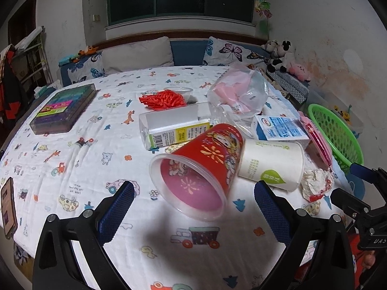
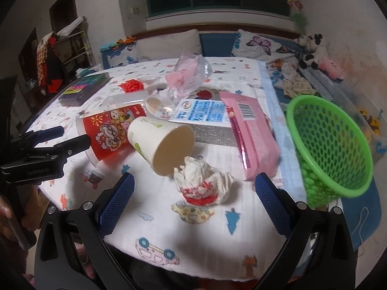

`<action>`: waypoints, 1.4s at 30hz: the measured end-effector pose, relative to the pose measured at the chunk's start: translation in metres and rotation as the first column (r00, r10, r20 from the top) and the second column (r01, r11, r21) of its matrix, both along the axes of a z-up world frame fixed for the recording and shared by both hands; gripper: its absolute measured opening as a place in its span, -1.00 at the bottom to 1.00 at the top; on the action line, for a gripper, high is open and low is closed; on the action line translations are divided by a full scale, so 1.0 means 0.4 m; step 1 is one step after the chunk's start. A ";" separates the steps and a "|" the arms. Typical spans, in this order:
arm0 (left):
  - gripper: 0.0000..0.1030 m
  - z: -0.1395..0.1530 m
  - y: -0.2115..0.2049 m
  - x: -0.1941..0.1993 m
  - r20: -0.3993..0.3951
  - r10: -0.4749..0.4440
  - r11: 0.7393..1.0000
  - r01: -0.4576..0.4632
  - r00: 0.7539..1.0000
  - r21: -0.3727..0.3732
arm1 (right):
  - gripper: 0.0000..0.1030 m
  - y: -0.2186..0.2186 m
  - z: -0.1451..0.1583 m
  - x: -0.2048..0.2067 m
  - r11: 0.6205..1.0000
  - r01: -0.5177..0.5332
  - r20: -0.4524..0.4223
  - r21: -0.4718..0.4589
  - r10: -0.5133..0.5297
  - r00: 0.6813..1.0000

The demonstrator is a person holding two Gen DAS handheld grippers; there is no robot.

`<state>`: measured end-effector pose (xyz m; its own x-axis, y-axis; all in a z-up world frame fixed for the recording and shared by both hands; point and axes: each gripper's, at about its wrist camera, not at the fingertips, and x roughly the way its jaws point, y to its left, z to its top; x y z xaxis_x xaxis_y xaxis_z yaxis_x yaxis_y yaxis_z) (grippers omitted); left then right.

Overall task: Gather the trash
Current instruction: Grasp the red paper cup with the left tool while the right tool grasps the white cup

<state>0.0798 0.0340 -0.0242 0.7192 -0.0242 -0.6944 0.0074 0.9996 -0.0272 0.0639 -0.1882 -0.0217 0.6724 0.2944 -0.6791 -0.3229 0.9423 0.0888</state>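
A red printed cup [image 1: 203, 166] lies on its side on the patterned tablecloth, its mouth toward my left gripper [image 1: 193, 207], which is open and hovers just short of it. A white paper cup [image 1: 273, 166] lies beside it, and a crumpled wrapper [image 1: 316, 184] sits to its right. In the right wrist view the crumpled wrapper [image 2: 205, 183] lies between the open fingers of my right gripper [image 2: 194, 200], close in front of it. The white paper cup [image 2: 162, 142] and red cup [image 2: 111, 130] lie behind. A green mesh basket [image 2: 331, 149] stands tilted at the table's right edge.
A blue-white carton [image 2: 205, 118], a pink packet [image 2: 251, 133], a clear bag with pink contents [image 2: 188, 75], a clear box [image 1: 174, 125] and red pieces [image 1: 164, 99] crowd the table middle. A dark box [image 1: 64, 108] and a phone [image 1: 8, 210] lie left. A sofa with cushions stands behind.
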 end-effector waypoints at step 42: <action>-0.66 -0.062 0.042 0.121 -0.043 -0.212 0.938 0.191 0.976 -0.288 | 0.20 0.144 -0.085 0.200 0.948 -0.316 -0.142 0.019 0.316 0.938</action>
<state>0.1281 0.0507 -0.0489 0.6269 -0.3650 -0.6883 0.1953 0.9289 -0.3147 0.1441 -0.1307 -0.0558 0.4423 0.4736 -0.7616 -0.5886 0.7940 0.1519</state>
